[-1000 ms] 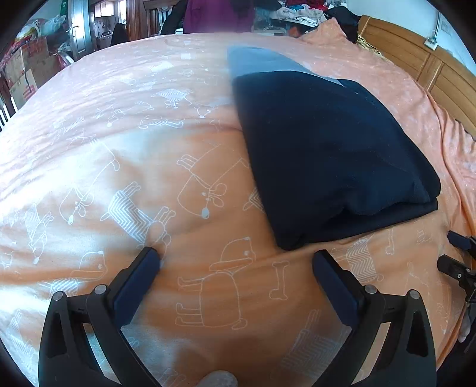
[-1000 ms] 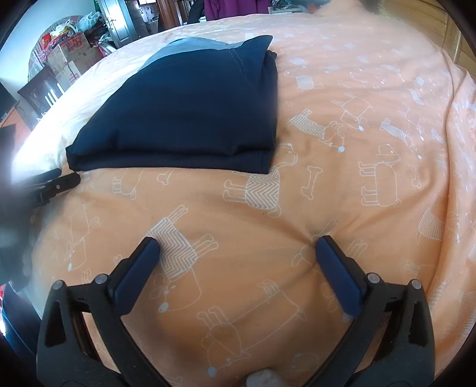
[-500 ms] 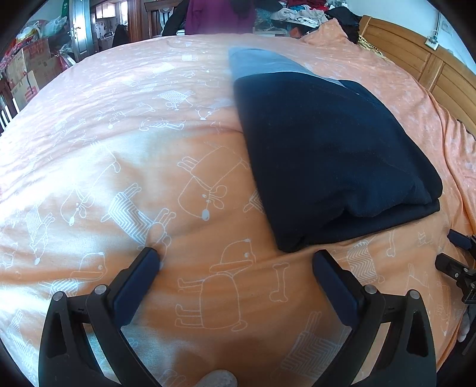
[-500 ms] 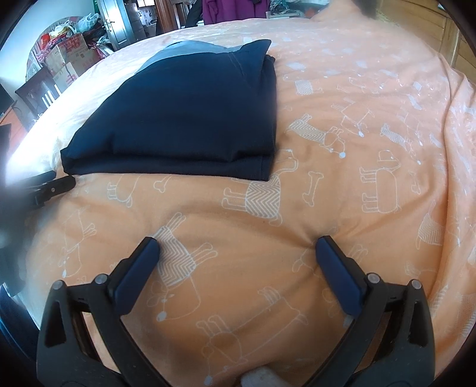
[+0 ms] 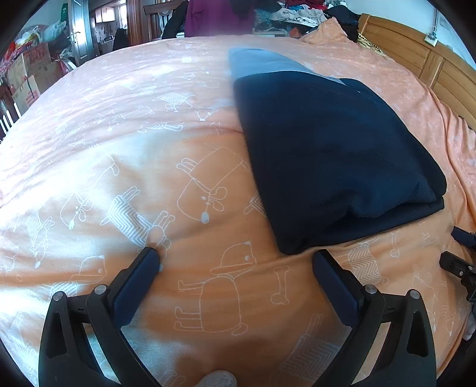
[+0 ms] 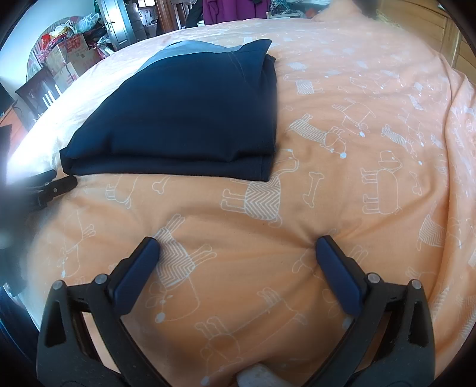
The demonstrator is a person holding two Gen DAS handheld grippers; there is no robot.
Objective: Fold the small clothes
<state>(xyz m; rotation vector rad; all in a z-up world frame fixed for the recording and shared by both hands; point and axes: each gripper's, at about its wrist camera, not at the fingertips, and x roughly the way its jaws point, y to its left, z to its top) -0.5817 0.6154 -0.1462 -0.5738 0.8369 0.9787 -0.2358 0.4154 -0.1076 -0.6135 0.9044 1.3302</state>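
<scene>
A dark navy garment [image 5: 333,160] lies folded into a thick rectangle on the orange bedspread [image 5: 125,154], with a grey-blue layer [image 5: 261,64] showing at its far end. In the right wrist view the same navy garment [image 6: 190,119] lies ahead to the left. My left gripper [image 5: 236,257] is open and empty, its fingertips resting on the bedspread just short of the garment's near corner. My right gripper [image 6: 238,245] is open too, pressed lightly on the bedspread [image 6: 357,148] a little in front of the folded edge.
A wooden headboard [image 5: 416,59] runs along the right. Cardboard boxes [image 6: 71,56] and bags crowd the floor at the far left. Piled clothes [image 5: 297,12] sit beyond the bed. The other gripper's tips [image 5: 459,253] show at the right edge of the left wrist view.
Both grippers have drawn back slightly from the folded garment; in the right wrist view it sits a bit further away and higher. The jaws stay open.
</scene>
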